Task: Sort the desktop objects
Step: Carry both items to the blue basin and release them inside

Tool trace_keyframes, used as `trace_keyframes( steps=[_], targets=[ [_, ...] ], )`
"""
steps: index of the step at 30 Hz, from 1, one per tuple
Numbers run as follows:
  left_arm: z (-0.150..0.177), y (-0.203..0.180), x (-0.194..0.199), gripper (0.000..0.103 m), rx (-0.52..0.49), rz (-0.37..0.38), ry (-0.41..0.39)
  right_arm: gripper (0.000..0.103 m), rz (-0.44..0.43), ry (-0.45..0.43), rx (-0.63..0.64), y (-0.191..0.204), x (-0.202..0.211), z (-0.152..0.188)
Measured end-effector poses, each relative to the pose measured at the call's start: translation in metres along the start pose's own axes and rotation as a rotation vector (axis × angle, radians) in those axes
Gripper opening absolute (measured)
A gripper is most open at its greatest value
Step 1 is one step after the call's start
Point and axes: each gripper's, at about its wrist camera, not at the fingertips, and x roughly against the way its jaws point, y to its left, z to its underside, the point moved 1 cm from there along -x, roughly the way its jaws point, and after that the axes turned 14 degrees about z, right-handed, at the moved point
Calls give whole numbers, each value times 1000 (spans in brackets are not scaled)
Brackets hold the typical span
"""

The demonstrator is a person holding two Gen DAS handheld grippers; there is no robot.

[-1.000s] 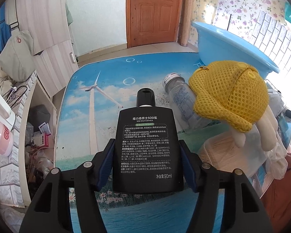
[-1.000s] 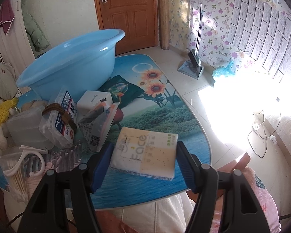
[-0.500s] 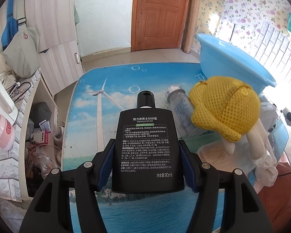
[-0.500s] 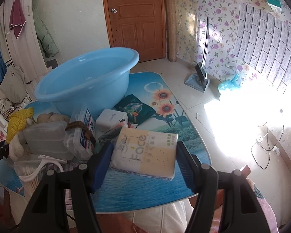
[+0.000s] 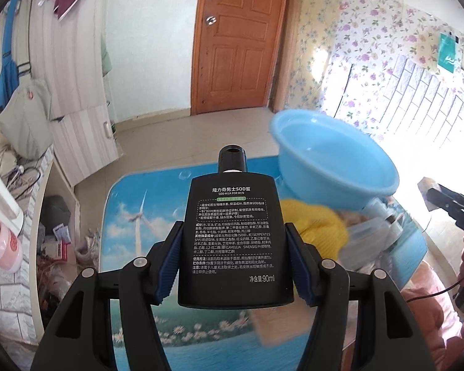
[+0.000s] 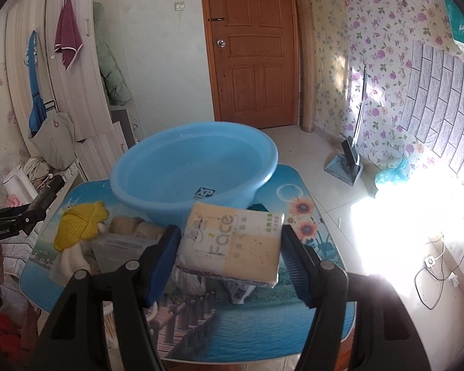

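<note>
Left claw (image 5: 233, 256) clamps black lotion bottle (image 5: 233, 241); right claw (image 6: 229, 253) clamps tissue pack (image 6: 232, 244). Both held above the surface (image 6: 263, 324), near side of blue basin (image 6: 195, 170). Carry level over the rim; release low inside.

I read "SOD MILK FOR MEN" and "90ml" on the black bottle (image 5: 234, 241), "Face" on the tissue pack (image 6: 232, 242), "XP" on the blue basin (image 6: 195, 170).

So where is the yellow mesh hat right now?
In the right wrist view the yellow mesh hat lies on the table's left side, just in front of the blue basin, beside the clear plastic box.
</note>
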Motion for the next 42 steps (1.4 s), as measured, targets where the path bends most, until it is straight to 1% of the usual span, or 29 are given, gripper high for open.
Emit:
trace_keyframes(
  steps=[4,8,12,16,20,26,28,32,37,42],
  targets=[
    [-23,-16,-6,62,-13,35,-30,65,-42,-14,23,12,-1,-14],
    [-42,-38,-26,62,-55,74,-12,65,-73,-33,65,26,-6,-23],
    [-58,-62,-48,61,-92,118,0,65,-91,-26,62,30,-20,-29],
    [-64,-85,-75,61,-131,163,35,65,-67,-22,63,29,-38,-33],
    [-69,-104,-102,61,-166,199,74,65,-45,11,63,25,-56,-36],
    [-66,-118,-124,62,-219,199,134,65,-20,28,69,26,-70,-40],
    [-63,-116,-123,62,-214,190,137,65,-17,37,70,27,-74,-40],
    [-67,-114,-108,62,-217,186,94,64,-11,48,75,32,-81,-41],
    [-72,-105,-94,63,-184,180,76,62,-16,58,79,38,-83,-40],
    [-59,-97,-84,66,-156,166,82,62,-23,77,71,39,-83,-41]
  ],
)
